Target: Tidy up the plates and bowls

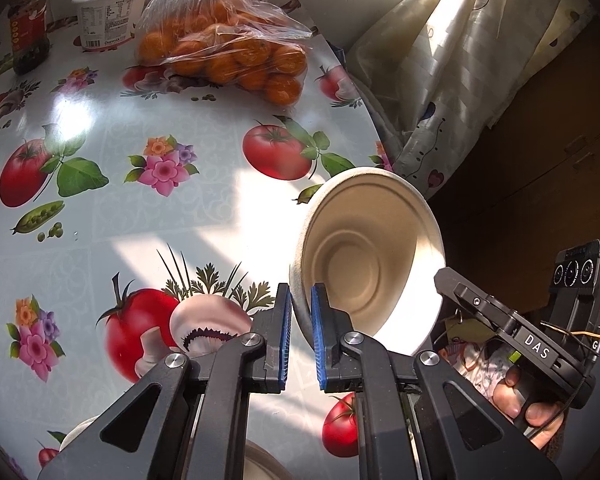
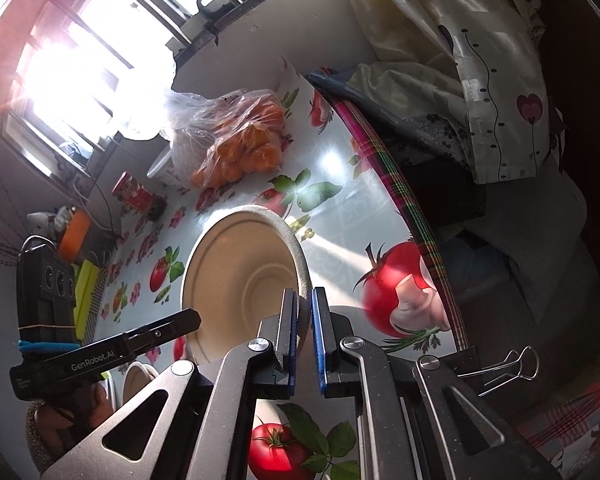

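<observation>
Clearly, in the left wrist view, one beige moulded-fibre bowl [image 1: 370, 260] is held tilted above the right edge of the worktop with the tomato-and-flower oilcloth [image 1: 148, 216], its hollow turned toward the camera. The lower left part of its rim is pinched between the blue-padded fingers of the left gripper [image 1: 301, 314]. At the lower right of the frame the right gripper [image 1: 496, 312] is seen from the side, with the hand [image 1: 516, 396] on its handle; from this view it cannot be told how its fingers stand. At the bottom centre a second pale rim [image 1: 260, 460] is partly hidden behind the linkage, and whether it is a plate or a bowl cannot be told. In the upper part of the frame one clear plastic bag of oranges [image 1: 228, 44], one white lidded tub [image 1: 112, 12] and one red-labelled jar [image 1: 30, 24] are counted.

In the right wrist view the same bowl is seen at the centre, its right rim clamped between the fingers of the right gripper [image 2: 304, 318], so it is carried by both grippers at once. At the lower left another beige rim [image 2: 136, 378] is seen on the worktop.

The task is judged to be in its middle: one bowl is lifted and not yet stacked, and at least one other piece awaits.
</observation>
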A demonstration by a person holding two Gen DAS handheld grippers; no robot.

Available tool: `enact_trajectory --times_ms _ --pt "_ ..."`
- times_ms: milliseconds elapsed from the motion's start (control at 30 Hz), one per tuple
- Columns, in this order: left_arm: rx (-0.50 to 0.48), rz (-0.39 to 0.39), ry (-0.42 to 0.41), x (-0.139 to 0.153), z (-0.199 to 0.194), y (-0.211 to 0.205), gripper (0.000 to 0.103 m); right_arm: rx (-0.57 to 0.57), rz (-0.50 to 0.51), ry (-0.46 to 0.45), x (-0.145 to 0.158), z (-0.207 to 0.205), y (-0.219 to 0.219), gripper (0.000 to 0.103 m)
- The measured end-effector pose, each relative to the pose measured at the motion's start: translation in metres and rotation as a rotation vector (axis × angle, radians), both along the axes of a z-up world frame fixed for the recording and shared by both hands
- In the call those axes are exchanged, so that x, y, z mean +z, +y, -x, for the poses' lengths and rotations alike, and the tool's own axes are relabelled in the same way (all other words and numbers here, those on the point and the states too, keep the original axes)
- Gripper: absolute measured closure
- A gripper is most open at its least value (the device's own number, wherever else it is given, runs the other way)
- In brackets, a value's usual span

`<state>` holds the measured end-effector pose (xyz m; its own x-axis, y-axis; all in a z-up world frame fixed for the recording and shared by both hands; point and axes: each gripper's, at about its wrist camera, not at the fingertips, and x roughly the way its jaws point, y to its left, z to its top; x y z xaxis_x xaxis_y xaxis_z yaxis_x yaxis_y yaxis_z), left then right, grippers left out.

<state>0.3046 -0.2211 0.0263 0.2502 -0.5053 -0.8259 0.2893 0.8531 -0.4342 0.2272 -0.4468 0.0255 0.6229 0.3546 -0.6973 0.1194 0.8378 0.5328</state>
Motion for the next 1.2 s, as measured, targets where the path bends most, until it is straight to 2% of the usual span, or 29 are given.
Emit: enact_trajectory --times_ms 633,1200 --pt "-0.007 0.035 -0.035 0.028 0.038 0.024 0.093 0.000 -0.002 -0.036 0.026 0.040 0.023 0.095" --pt "0.052 0.070 -0.058 0.044 0.074 0.080 0.093 0.070 0.000 -0.082 0.049 0.073 0.075 0.095"
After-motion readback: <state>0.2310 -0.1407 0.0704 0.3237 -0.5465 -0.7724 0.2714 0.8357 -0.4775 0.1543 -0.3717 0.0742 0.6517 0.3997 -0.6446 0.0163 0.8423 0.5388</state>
